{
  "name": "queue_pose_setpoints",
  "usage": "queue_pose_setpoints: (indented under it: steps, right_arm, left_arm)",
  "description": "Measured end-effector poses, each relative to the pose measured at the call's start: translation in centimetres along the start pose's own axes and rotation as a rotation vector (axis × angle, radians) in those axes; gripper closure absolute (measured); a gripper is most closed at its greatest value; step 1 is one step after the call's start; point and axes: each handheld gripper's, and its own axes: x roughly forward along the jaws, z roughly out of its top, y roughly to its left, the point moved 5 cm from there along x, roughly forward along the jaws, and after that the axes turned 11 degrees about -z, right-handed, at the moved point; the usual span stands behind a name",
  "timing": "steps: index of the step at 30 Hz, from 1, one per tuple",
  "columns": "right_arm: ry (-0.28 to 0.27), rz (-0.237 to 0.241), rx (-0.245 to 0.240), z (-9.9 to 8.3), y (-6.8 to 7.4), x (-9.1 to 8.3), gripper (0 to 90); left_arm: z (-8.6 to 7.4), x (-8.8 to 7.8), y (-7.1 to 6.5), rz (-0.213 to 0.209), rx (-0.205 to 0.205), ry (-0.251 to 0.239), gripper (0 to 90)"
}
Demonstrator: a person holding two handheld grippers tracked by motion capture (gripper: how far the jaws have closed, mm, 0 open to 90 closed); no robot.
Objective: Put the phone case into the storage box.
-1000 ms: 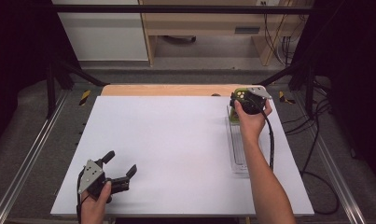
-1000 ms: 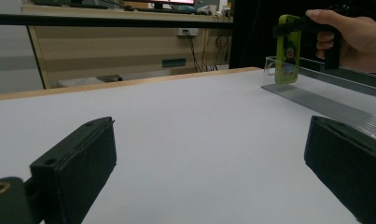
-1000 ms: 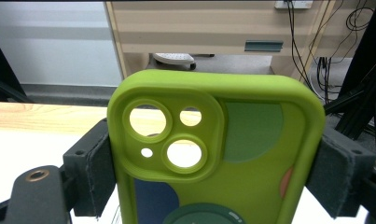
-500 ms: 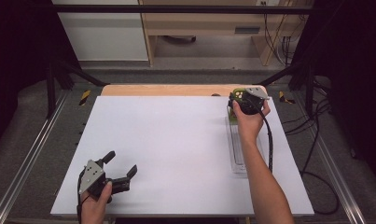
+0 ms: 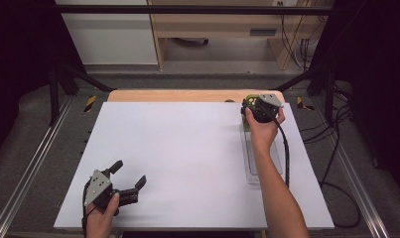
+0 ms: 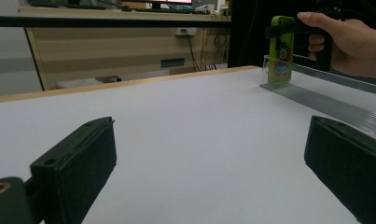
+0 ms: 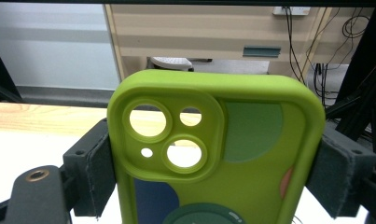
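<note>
Two grippers sit well apart on the white surface [image 5: 187,148]. Right gripper [image 5: 252,110] clamps a green phone case [image 7: 213,154] at the far edge; left gripper [image 5: 128,179], jaws open, holds nothing near the front edge

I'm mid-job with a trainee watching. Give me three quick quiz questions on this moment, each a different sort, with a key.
1. True or false: the left gripper is holding something.
2. Multiple choice: the right gripper grips the green phone case by its
A. two long sides
B. top and bottom ends
C. camera cutout
3. Fill in: at the table's far right, the case stands upright at the far end of a clear ____.

Key
1. False: its jaws stand wide apart over bare table.
2. A
3. tray
</note>
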Motion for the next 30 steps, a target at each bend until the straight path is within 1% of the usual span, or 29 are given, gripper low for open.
queue_pose_setpoints:
  steps: [4,8,11,18,21,25,30]
  right_arm:
    - [-0.012,0.000,0.003,0.10,-0.01,-0.01,16.2]
    - [-0.012,0.000,0.000,0.02,-0.05,-0.01,16.2]
    - [-0.008,0.001,-0.013,-0.23,0.02,0.06,16.2]
    - [-0.017,-0.005,-0.009,-0.38,0.06,0.08,16.1]
    - [-0.015,-0.003,-0.028,-0.35,0.24,0.09,16.0]
    - [-0.014,-0.001,-0.037,-0.40,0.31,0.05,15.8]
    - [-0.009,-0.007,-0.052,-0.37,0.50,-0.13,15.7]
  left_arm:
    - [-0.06,0.09,-0.07,-0.003,0.002,0.005,1.9]
    - [0.02,0.12,-0.19,-0.008,0.012,0.004,1.9]
    - [-0.06,0.22,-0.18,-0.009,0.008,0.007,1.9]
    - [-0.04,0.30,-0.27,-0.014,0.013,0.008,1.9]
    - [-0.01,0.25,-0.20,-0.013,0.012,0.007,1.9]
    - [-0.05,0.21,-0.11,-0.011,0.009,0.009,1.9]
    - [-0.05,0.36,-0.33,-0.015,0.013,0.012,1.9]
